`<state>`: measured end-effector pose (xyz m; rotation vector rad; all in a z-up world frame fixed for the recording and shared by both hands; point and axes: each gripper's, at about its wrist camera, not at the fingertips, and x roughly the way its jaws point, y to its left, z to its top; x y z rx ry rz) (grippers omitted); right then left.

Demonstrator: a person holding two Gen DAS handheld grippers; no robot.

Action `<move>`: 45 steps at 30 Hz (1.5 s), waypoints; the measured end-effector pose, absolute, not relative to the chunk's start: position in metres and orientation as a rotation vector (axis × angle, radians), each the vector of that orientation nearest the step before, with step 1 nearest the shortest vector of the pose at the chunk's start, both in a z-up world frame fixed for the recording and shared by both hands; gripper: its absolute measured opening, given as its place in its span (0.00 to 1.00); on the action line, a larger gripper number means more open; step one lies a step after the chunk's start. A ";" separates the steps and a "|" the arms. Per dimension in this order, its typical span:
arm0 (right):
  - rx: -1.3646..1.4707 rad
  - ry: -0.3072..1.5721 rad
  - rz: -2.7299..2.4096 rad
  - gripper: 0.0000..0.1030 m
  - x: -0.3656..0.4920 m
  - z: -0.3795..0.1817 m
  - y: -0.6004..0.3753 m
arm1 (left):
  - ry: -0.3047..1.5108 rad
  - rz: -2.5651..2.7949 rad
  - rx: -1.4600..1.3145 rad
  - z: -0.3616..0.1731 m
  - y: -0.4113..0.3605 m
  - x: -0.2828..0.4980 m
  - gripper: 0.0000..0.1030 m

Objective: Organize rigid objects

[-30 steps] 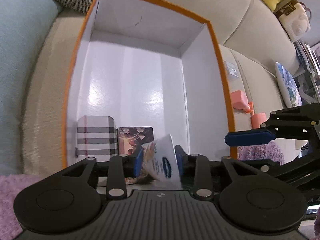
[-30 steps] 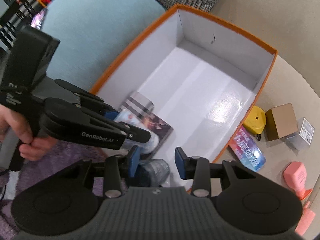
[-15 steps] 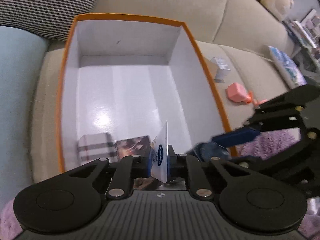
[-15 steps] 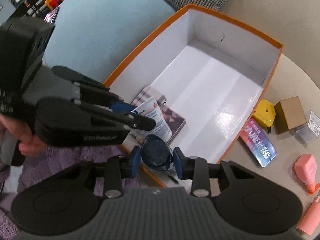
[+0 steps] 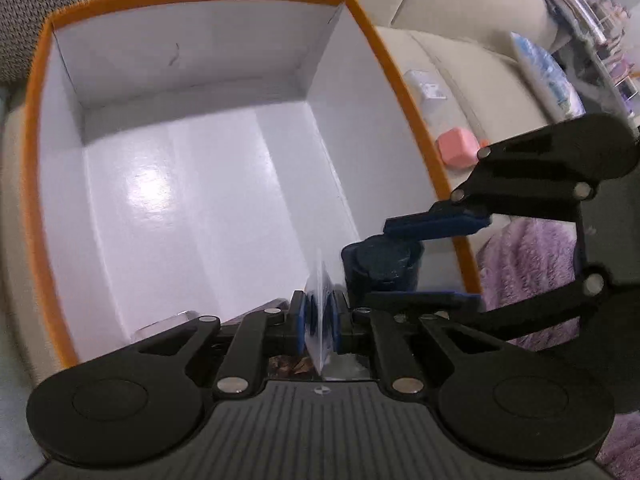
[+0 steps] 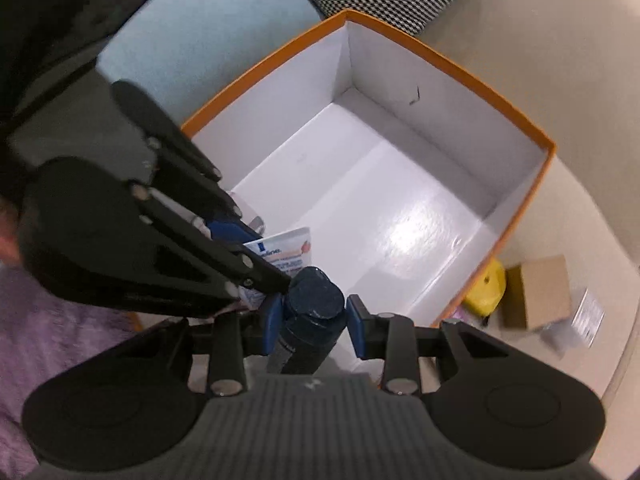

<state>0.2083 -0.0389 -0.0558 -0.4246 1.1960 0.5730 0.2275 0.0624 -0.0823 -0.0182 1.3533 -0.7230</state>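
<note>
A: While poised over the box (image 5: 394,92), holding what?
B: Left gripper (image 5: 318,322) pinching the sachet (image 5: 320,300); right gripper (image 6: 314,320) clamping the jar (image 6: 314,300).
A: Next?
B: Lowering both, then releasing beside the tin (image 5: 168,322).

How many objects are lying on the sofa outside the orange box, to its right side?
4 at least: a yellow object against the box wall, a brown carton beside it, a clear packet further right, a pink object. More may be hidden.
</note>
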 end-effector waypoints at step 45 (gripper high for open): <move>-0.418 1.047 0.528 0.29 0.185 -0.054 -0.070 | 1.461 -0.549 -0.043 -0.133 0.035 0.218 0.22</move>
